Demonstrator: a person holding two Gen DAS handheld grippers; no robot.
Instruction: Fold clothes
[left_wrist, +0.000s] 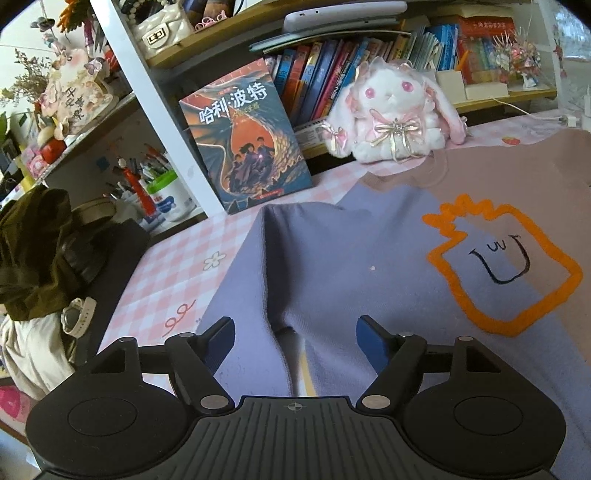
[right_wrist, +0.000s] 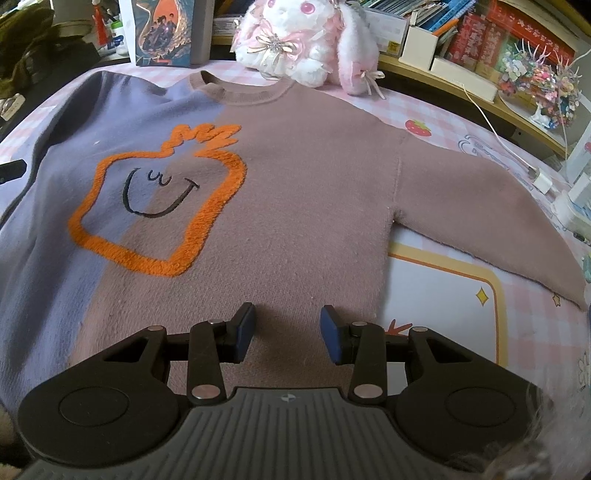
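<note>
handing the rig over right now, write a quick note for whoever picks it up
Left gripper: open, empty, low over the purple sleeve, which already lies folded in along the sweater's side.
Right gripper: open, empty, over the lower part of the sweater, holding nothing.
Sweater: flat on the checked table cover, front up, collar toward the plush rabbit and the book.
Brown sleeve: still spread out to the side.
Done: sweater laid out, purple sleeve apparently in.
Left: fold the brown sleeve in, then fold the body.
</note>
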